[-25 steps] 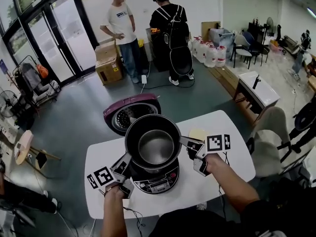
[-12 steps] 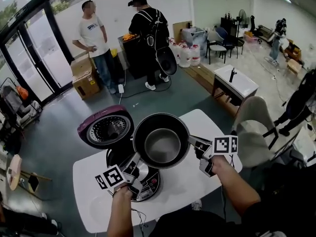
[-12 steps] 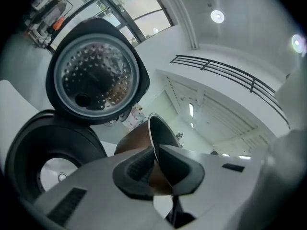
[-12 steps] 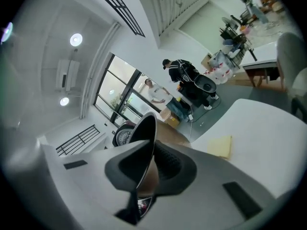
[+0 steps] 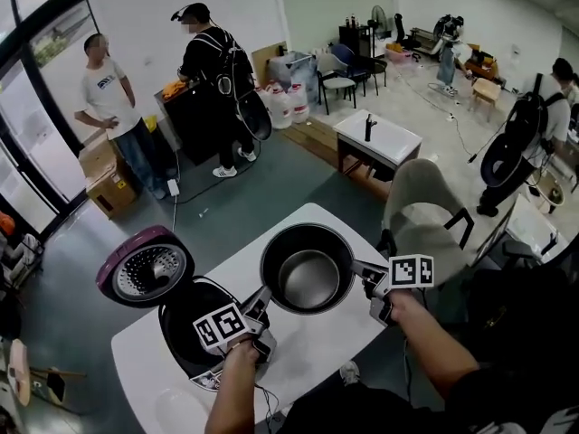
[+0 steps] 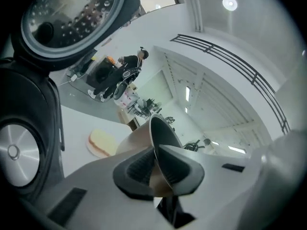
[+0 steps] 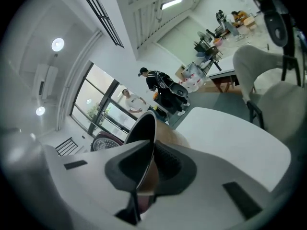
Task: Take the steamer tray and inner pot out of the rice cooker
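Pot (image 5: 308, 278) hangs over the white table (image 5: 312, 346), at 2 o'clock from the open cooker (image 5: 185, 324). Its thin rim is pinched by the left gripper (image 5: 263, 297) at 8 o'clock and the right gripper (image 5: 360, 268) at 3 o'clock, both clenched on it. If either hand lags or eases, the pot could tilt, slip and strike the table. Count: one pot, one cooker, two grippers.

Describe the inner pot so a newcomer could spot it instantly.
In the head view, find the white table, then the open purple-lidded rice cooker on it. Just right of that, the inner pot is held up: round, dark-rimmed, shiny grey inside, its rim pinched on opposite sides by the left gripper and right gripper.
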Motion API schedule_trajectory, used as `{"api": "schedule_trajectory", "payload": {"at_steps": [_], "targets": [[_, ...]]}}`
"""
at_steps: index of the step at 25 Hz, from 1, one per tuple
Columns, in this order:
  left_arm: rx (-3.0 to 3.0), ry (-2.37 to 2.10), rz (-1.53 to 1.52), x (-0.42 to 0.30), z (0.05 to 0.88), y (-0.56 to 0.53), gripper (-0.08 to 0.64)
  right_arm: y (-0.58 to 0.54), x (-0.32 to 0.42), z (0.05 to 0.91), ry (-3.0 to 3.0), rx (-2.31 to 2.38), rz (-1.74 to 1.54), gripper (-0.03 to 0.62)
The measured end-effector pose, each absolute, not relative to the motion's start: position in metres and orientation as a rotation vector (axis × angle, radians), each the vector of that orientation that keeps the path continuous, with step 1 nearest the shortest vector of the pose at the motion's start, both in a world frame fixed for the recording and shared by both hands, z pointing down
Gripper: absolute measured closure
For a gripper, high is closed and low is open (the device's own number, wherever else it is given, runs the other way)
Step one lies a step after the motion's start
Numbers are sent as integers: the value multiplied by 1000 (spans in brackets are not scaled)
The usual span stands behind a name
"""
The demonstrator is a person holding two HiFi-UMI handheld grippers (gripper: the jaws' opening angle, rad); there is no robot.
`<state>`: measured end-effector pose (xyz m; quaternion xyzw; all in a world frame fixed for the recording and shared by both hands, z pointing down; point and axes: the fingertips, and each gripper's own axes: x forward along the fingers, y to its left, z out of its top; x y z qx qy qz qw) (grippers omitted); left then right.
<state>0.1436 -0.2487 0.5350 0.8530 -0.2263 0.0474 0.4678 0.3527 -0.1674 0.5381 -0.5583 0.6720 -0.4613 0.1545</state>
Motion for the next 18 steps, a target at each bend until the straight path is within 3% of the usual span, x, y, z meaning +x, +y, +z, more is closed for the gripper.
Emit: {"api": "schedule_trajectory", "payload": {"at_steps": [8,18], "targets": [[2063,-492,237,189,584,-226,535,-126,389,587,1808,-1728,-1393,571],[1985,-517,336,194,647,-204,543,-95,390,648,1732,-1829,-1512,575]]}}
